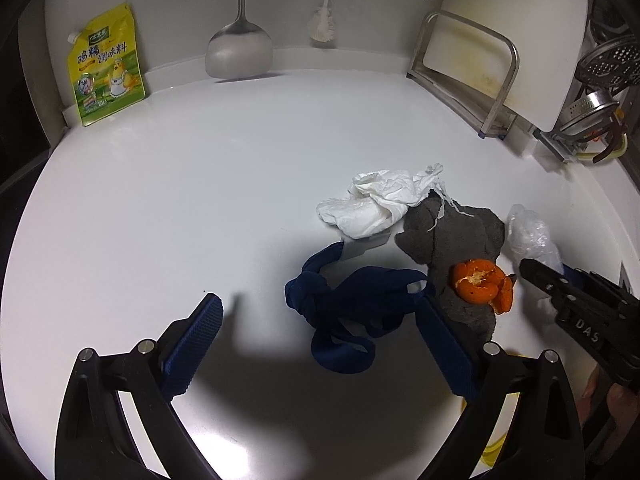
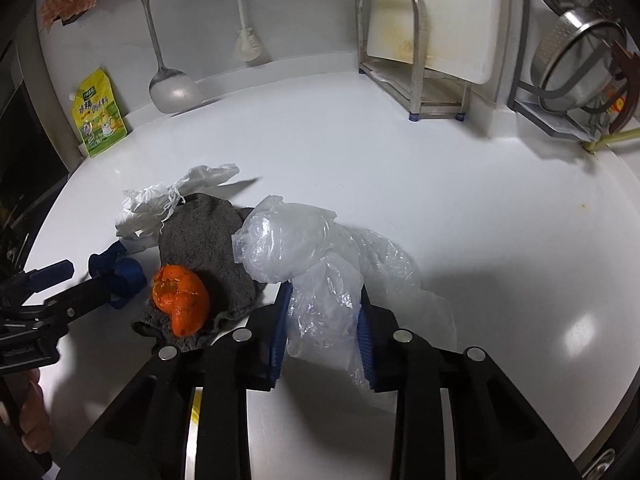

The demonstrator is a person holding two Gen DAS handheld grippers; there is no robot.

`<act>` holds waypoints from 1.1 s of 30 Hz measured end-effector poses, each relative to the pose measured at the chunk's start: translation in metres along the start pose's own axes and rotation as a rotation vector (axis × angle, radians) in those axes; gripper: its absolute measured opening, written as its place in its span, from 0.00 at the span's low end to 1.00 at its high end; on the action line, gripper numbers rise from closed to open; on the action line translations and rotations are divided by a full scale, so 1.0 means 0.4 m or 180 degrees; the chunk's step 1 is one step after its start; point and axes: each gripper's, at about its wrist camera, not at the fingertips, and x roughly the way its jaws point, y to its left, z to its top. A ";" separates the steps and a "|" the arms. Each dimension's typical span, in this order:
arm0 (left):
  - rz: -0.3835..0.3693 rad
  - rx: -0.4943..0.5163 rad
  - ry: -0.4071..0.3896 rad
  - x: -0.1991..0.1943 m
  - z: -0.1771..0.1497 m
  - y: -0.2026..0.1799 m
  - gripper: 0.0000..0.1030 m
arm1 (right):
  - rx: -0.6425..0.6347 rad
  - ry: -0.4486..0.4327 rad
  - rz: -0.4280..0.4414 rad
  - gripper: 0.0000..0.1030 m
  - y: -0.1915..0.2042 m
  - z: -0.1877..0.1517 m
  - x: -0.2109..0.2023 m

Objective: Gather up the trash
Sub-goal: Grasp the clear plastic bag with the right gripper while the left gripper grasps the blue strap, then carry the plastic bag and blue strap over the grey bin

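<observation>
**Right gripper pinches clear plastic bag beside the grey cloth**

On the white counter (image 1: 160,200) a crumpled grey cloth (image 2: 204,236) serves as the landmark. On its near edge sits an orange peel (image 2: 181,303), curled open. Behind the cloth, touching its far edge, lies a wad of white tissue (image 1: 372,208). On the cloth's side towards the left gripper, a knotted dark blue fabric strip (image 1: 340,312) lies on the counter just beside it.

On the opposite side of the cloth rests a crumpled clear plastic bag (image 2: 304,248), its near part between the blue pads of the right gripper (image 2: 325,328); the jaws are drawn in on the plastic, pinching it.

The left gripper (image 1: 320,344) hovers over the blue strip with its jaws spread wide, nothing between the pads.

Well beyond the cloth, against the wall, leans a yellow pouch (image 1: 106,66) printed with Chinese characters and a cartoon chick. Near it hang a metal spatula (image 1: 239,46) and a bottle brush (image 1: 323,20). Farther along stands a metal rack (image 2: 404,52) holding a white cutting board (image 2: 448,12). The letters "DAS" show on the right gripper's body in the left wrist view.
</observation>
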 end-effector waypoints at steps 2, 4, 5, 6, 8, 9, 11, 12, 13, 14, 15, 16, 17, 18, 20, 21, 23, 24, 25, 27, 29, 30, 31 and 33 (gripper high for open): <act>0.0067 0.0034 0.0028 0.008 -0.002 -0.003 0.78 | 0.0084 -0.0040 -0.0015 0.28 -0.011 -0.004 -0.014; 0.0085 0.0055 0.0094 0.019 -0.005 -0.004 0.67 | 0.0191 -0.0073 0.0000 0.28 -0.024 -0.008 -0.027; 0.0101 0.0069 0.0105 0.022 -0.007 -0.006 0.64 | 0.0224 -0.0083 0.0002 0.28 -0.028 -0.009 -0.032; 0.0126 0.0097 0.0081 0.020 -0.008 -0.008 0.58 | 0.0253 -0.0090 -0.0002 0.28 -0.032 -0.012 -0.037; 0.0080 0.0123 0.0078 0.017 -0.008 -0.013 0.46 | 0.0291 -0.0078 -0.0017 0.28 -0.035 -0.019 -0.046; 0.0059 0.0130 0.0080 0.015 -0.008 -0.014 0.41 | 0.0303 -0.0071 -0.0029 0.28 -0.035 -0.025 -0.051; 0.0028 0.0142 0.0101 0.013 -0.006 -0.015 0.27 | 0.0326 -0.0065 -0.0044 0.28 -0.034 -0.038 -0.063; 0.0019 0.0142 0.0105 0.012 -0.006 -0.014 0.24 | 0.0338 -0.0063 -0.0051 0.28 -0.033 -0.045 -0.069; 0.0001 0.0140 0.0109 0.008 -0.007 -0.010 0.19 | 0.0357 -0.0061 -0.0061 0.28 -0.033 -0.053 -0.077; -0.0032 0.0131 0.0097 0.004 -0.007 -0.006 0.18 | 0.0382 -0.0054 -0.0060 0.28 -0.034 -0.059 -0.081; -0.0051 0.0117 0.0085 -0.003 -0.009 0.000 0.17 | 0.0420 -0.0046 -0.0059 0.28 -0.035 -0.066 -0.087; -0.0051 0.0113 0.0074 -0.008 -0.010 0.004 0.17 | 0.0466 -0.0043 -0.0060 0.28 -0.036 -0.073 -0.094; -0.0049 0.0114 0.0060 -0.015 -0.011 0.008 0.17 | 0.0495 -0.0049 -0.0063 0.28 -0.036 -0.080 -0.102; -0.0044 0.0122 0.0044 -0.022 -0.013 0.011 0.17 | 0.0527 -0.0057 -0.0063 0.28 -0.036 -0.087 -0.110; -0.0018 0.0137 0.0008 -0.039 -0.016 0.019 0.17 | 0.0607 -0.0070 -0.0052 0.28 -0.038 -0.104 -0.128; -0.0014 0.0138 -0.0009 -0.049 -0.018 0.023 0.17 | 0.0653 -0.0074 -0.0037 0.28 -0.040 -0.113 -0.138; 0.0000 0.0147 -0.0044 -0.074 -0.023 0.027 0.17 | 0.0704 -0.0086 -0.0045 0.28 -0.040 -0.127 -0.156; 0.0007 0.0161 -0.0067 -0.089 -0.027 0.028 0.17 | 0.0731 -0.0086 -0.0039 0.28 -0.040 -0.135 -0.166; 0.0011 0.0179 -0.0087 -0.101 -0.031 0.027 0.17 | 0.0760 -0.0089 -0.0039 0.28 -0.039 -0.144 -0.178; 0.0007 0.0229 -0.0123 -0.129 -0.043 0.024 0.17 | 0.0798 -0.0099 -0.0037 0.28 -0.037 -0.158 -0.200; -0.0006 0.0270 -0.0130 -0.151 -0.054 0.020 0.17 | 0.0829 -0.0102 -0.0040 0.28 -0.032 -0.173 -0.224; -0.0008 0.0295 -0.0134 -0.165 -0.063 0.018 0.17 | 0.0838 -0.0102 -0.0038 0.28 -0.028 -0.179 -0.235; -0.0011 0.0305 -0.0135 -0.176 -0.070 0.017 0.17 | 0.0844 -0.0098 -0.0034 0.28 -0.023 -0.190 -0.251; -0.0026 0.0325 -0.0149 -0.199 -0.086 0.015 0.17 | 0.0837 -0.0082 -0.0027 0.28 -0.014 -0.205 -0.274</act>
